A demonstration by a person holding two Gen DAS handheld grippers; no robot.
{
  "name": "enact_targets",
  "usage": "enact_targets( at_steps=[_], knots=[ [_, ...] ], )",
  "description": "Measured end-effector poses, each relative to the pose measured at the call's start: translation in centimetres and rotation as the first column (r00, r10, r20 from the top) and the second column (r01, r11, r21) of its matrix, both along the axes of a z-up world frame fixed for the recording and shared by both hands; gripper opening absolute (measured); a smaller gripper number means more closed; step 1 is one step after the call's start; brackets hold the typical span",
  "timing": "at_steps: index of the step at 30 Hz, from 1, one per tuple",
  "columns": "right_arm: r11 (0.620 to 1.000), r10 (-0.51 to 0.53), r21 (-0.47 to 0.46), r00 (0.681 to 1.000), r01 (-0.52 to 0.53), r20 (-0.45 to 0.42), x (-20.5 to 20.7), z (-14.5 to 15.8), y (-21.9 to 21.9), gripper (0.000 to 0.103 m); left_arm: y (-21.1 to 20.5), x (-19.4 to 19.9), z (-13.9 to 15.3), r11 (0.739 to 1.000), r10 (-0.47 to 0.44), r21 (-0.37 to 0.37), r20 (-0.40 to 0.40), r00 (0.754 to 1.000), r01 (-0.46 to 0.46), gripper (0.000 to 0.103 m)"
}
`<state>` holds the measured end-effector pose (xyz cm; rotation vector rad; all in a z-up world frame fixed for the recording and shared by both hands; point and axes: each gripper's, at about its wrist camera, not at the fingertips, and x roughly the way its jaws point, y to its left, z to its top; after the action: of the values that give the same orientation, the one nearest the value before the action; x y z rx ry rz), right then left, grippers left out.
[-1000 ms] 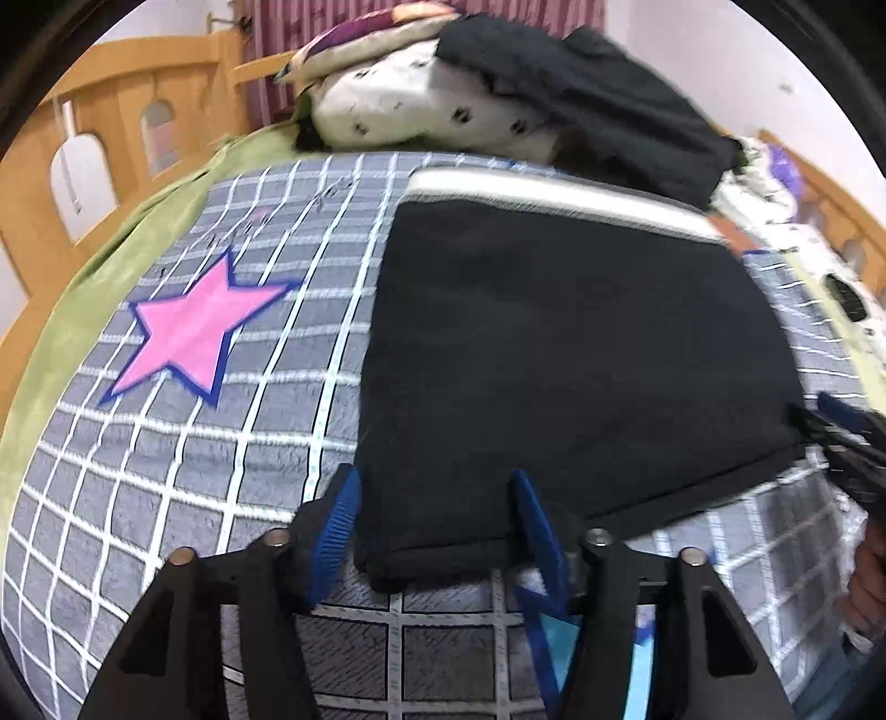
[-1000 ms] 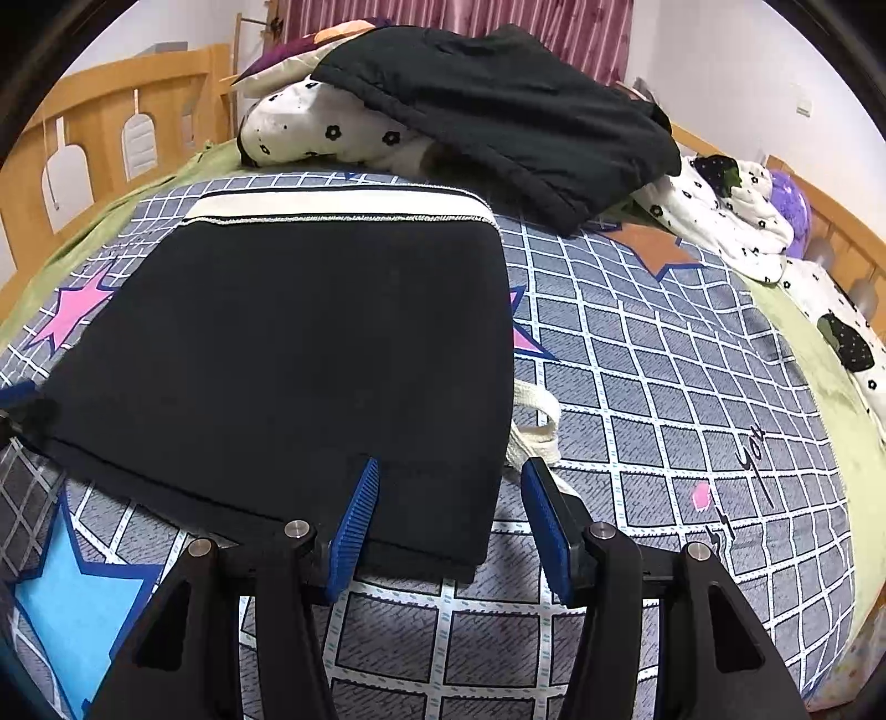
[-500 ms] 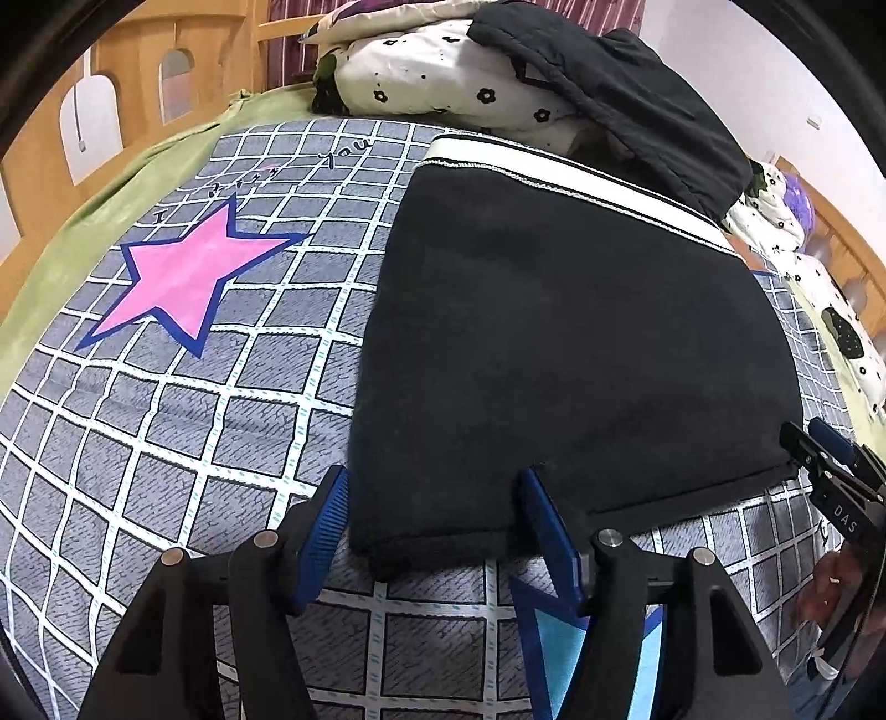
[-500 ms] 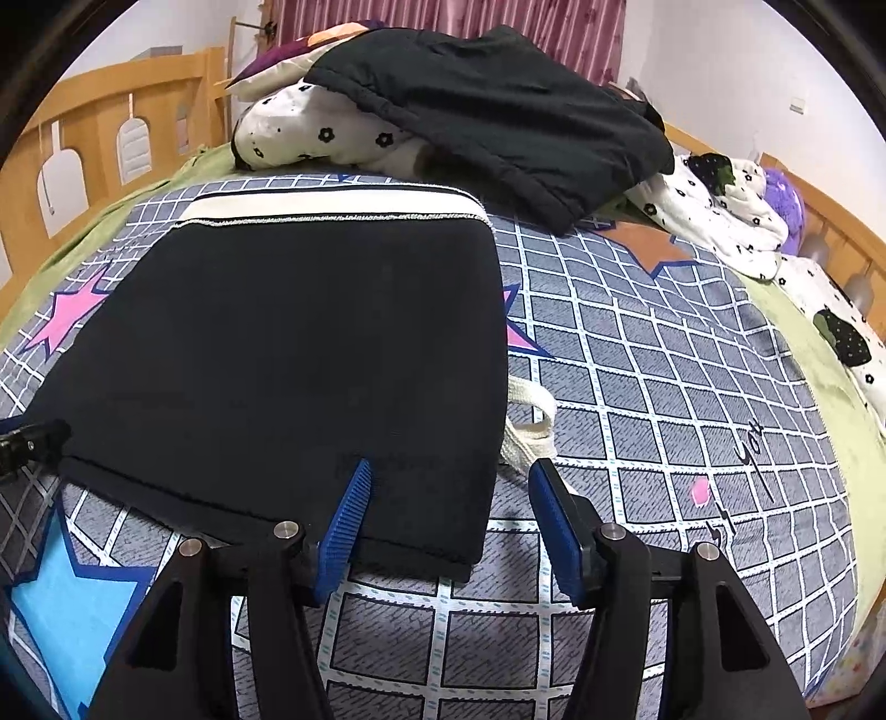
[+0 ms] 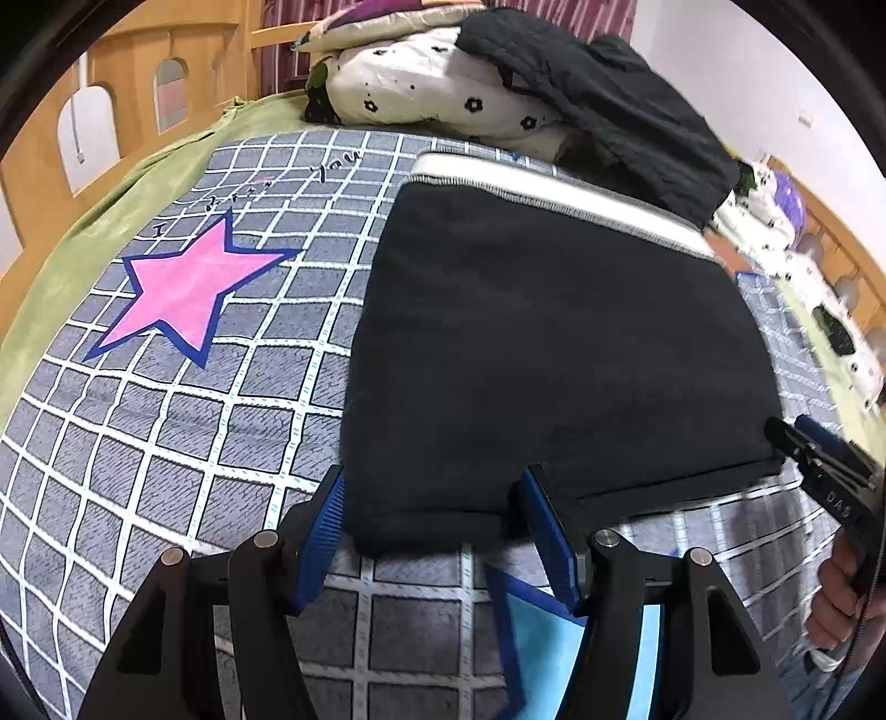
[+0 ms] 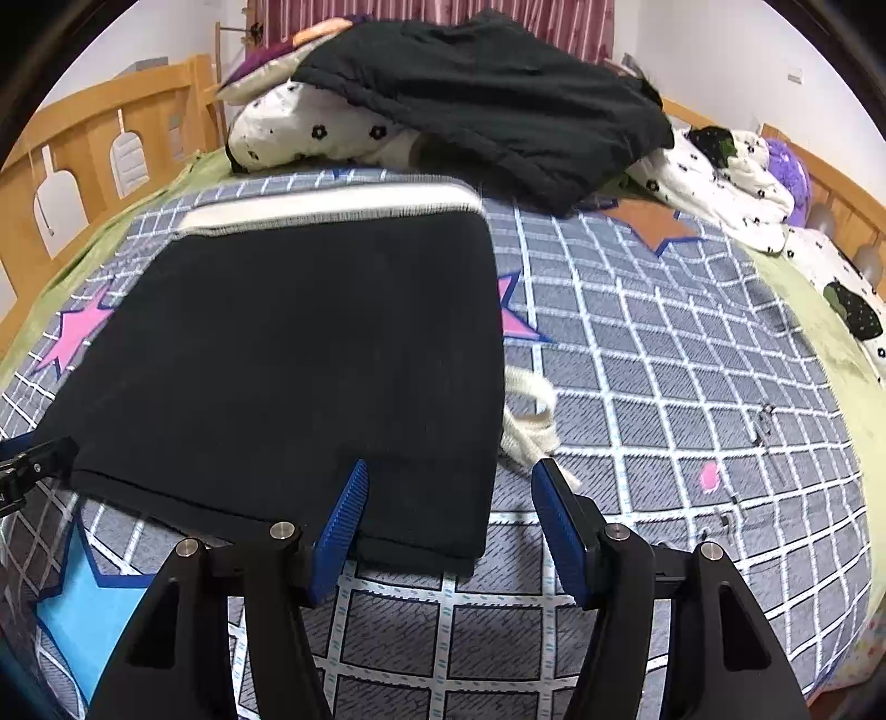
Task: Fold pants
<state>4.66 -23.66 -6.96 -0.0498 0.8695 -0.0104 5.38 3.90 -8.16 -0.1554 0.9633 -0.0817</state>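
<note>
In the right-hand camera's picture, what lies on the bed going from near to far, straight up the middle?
Tongs → black pants → their white waistband → flowered white pillow → black coat on top → red curtain.

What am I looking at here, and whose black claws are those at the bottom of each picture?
No robot: a person holds a gripper in each hand. Each carries a camera looking along its blue-padded jaws, so one picture is from the left gripper, the other from the right gripper. Black pants with a white waistband lie flat on a checked bedspread. Each gripper's jaws stand open around a near corner of the pants; nothing is gripped.
</note>
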Motion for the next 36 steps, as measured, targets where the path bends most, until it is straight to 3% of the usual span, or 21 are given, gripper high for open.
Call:
enact_targets(
  at_steps=[5,9,14,24,31,36],
  knots=[
    [1.000,-0.004,0.018,1.000,0.003,0.019,-1.3,1.5,-0.7,0.061,0.8,-1.7,2.3,0.998,0.019,-0.060,0.044,0.999,-0.017,0.060],
    [1.000,0.012,0.024,1.000,-0.013,0.027,-3.1,3.1,-0.7,0.061,0.5,-3.8,5.1,0.998,0.027,-0.059,0.111,0.993,-0.021,0.061],
    [0.999,0.024,0.044,0.997,-0.027,0.079,-6.1,6.1,-1.0,0.070,-0.7,-6.2,7.9,0.997,0.007,-0.076,0.158,0.987,0.005,0.063],
    [0.994,0.032,0.095,0.986,-0.048,0.163,-11.2,9.6,-1.5,0.090,-3.0,-10.9,11.4,0.999,-0.031,0.020,0.270,0.962,0.027,0.069],
    [0.996,0.053,0.063,0.989,-0.062,0.141,-12.2,9.7,-1.1,0.090,-4.1,-12.4,12.2,0.995,-0.048,0.100,0.281,0.958,0.021,0.069],
    [0.996,0.031,0.081,0.990,-0.043,0.138,-12.2,10.0,-1.5,0.090,-3.7,-12.8,12.7,0.996,-0.038,0.086,0.287,0.957,0.014,0.079]
  ],
)
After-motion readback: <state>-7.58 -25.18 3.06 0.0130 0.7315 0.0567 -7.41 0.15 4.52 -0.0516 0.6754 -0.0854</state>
